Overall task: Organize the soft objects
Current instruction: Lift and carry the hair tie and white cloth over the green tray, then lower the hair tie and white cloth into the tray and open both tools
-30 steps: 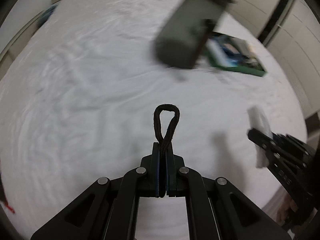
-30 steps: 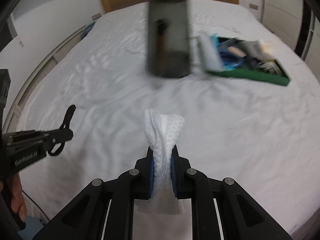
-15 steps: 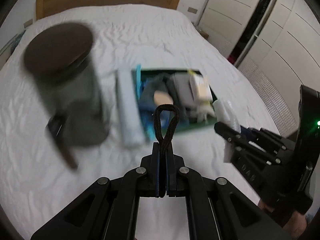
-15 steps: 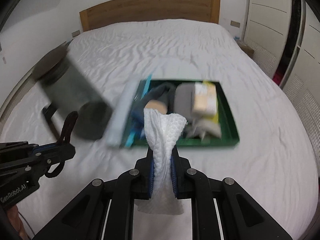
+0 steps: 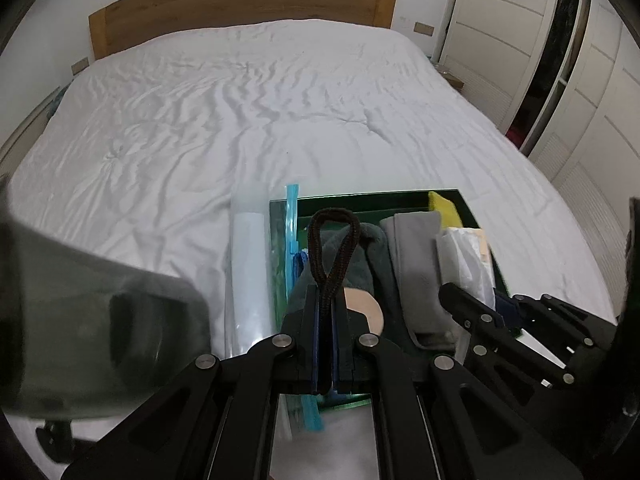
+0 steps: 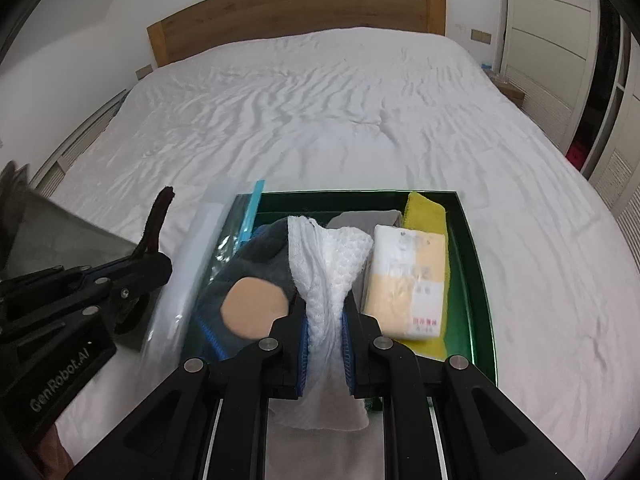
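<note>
My left gripper is shut on a dark brown hair tie, whose loop stands up above the green tray. My right gripper is shut on a white waffle cloth and holds it over the same green tray. The tray holds a dark grey cloth, a beige round pad, a grey folded cloth, a tissue pack and a yellow sponge. The left gripper also shows at the left of the right wrist view.
A clear zip bag with a blue strip lies along the tray's left side. A blurred dark grey container is close at the left. The white bed sheet stretches to a wooden headboard. White wardrobes stand at the right.
Both grippers have moved forward and now hang over the tray, still holding the hair tie and the white cloth. The dark container has slid to the left edge of both views.
</note>
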Demonstrator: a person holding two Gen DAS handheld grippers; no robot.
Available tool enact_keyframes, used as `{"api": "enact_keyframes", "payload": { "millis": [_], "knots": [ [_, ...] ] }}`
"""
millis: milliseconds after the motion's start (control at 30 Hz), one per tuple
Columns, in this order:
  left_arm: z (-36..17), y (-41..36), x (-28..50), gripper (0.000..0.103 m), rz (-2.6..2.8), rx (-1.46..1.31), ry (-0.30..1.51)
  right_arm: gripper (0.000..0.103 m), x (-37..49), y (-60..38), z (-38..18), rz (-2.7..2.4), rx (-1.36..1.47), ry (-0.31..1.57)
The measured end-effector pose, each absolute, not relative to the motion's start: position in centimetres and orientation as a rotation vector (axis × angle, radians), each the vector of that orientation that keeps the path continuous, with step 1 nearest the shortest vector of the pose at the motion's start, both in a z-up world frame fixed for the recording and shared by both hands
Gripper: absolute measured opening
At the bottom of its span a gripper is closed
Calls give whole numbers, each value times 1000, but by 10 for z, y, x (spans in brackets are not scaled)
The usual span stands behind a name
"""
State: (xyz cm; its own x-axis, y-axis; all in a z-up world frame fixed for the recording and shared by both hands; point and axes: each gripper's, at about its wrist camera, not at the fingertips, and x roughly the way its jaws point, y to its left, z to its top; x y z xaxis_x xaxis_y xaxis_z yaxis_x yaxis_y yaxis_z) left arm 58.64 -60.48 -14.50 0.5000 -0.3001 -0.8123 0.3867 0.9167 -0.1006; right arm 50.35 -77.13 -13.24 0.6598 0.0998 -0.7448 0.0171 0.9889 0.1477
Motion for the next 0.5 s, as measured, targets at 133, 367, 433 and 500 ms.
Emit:
{"api": "enact_keyframes", "payload": {
  "millis": [133,367,433,500],
  "knots": [
    [-157,-614,594,3,-397,115,973,13,516,-776,-141,46,132,859],
    [-172,-624,601,3,-391,149,992,15,530,-780,-149,37,132,872],
    [-174,-626,601,3,-392,154,993,16,532,-780,-150,37,135,874],
    [-174,-627,603,3,-394,153,995,18,532,-779,-149,35,133,869]
  ]
}}
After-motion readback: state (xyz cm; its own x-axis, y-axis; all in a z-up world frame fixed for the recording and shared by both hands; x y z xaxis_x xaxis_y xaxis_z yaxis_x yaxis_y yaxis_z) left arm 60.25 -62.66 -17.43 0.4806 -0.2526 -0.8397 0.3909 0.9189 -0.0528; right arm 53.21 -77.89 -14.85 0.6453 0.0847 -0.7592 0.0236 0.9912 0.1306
